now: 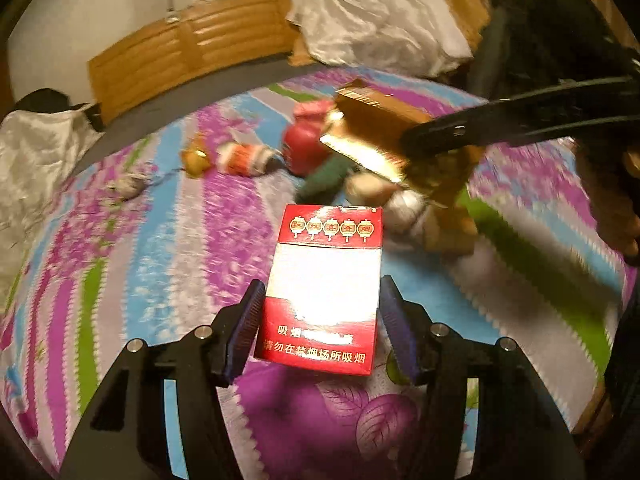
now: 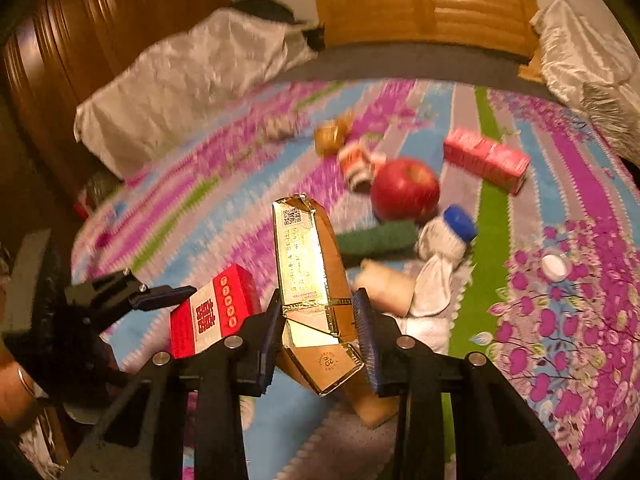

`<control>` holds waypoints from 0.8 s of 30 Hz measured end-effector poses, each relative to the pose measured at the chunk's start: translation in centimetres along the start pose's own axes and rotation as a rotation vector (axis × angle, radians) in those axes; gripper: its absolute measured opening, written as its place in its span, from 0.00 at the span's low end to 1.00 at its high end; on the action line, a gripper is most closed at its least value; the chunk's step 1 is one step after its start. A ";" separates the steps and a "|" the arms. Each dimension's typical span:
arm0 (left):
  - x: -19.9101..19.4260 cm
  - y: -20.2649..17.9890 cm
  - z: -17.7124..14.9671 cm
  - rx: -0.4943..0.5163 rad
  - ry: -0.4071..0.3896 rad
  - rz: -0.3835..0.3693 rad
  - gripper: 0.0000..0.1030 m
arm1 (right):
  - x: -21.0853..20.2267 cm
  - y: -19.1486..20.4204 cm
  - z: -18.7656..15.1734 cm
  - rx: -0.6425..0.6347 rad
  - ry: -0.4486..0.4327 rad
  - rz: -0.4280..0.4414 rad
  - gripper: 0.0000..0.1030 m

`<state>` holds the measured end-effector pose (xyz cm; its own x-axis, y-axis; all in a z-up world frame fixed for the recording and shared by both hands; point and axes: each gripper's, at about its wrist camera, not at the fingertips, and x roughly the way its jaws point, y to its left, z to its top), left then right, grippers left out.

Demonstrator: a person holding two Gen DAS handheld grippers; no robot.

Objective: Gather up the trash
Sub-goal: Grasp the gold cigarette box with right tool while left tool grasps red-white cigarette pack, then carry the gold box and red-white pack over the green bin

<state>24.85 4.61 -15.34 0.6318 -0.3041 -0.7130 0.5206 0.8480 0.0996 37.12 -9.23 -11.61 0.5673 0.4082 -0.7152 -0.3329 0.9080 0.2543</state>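
A red and white cigarette pack [image 1: 324,280] stands upright between the blue pads of my left gripper [image 1: 320,284], which is shut on its sides above the flowered bedsheet [image 1: 120,240]. In the right wrist view the same red pack [image 2: 212,312] shows at the lower left, with one left finger [image 2: 164,295] against it. My right gripper [image 2: 319,294] is shut on a brown and gold cigarette pack [image 2: 304,264] whose lid hangs open. From the left wrist view this gold pack [image 1: 384,128] hangs in the air at the upper right in the right gripper [image 1: 424,140].
On the bedsheet [image 2: 560,340] lie a red apple [image 2: 404,188], a pink carton [image 2: 484,158], a green sponge [image 2: 376,240], a white bottle with a blue cap [image 2: 452,232], an orange-labelled jar [image 2: 358,164] and a white lid [image 2: 554,267]. White pillows [image 2: 192,80] and a wooden headboard [image 2: 424,4] lie behind.
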 end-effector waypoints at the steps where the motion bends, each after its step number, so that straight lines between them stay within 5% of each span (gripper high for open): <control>1: -0.4 -0.1 0.2 -0.005 -0.005 0.011 0.54 | -1.1 0.2 0.0 0.006 -0.021 0.000 0.35; 13: -5.0 -7.3 6.5 -0.003 -0.061 0.173 0.54 | -15.2 -0.1 -3.6 0.105 -0.196 -0.089 0.35; 24: -7.5 -16.0 10.3 0.083 -0.128 0.137 0.54 | -27.4 -4.2 -9.1 0.232 -0.331 -0.251 0.36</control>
<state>17.66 -11.16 -4.49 0.7649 -0.2457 -0.5955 0.4669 0.8483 0.2499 16.14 -25.07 1.00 0.8307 0.1470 -0.5370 0.0009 0.9641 0.2654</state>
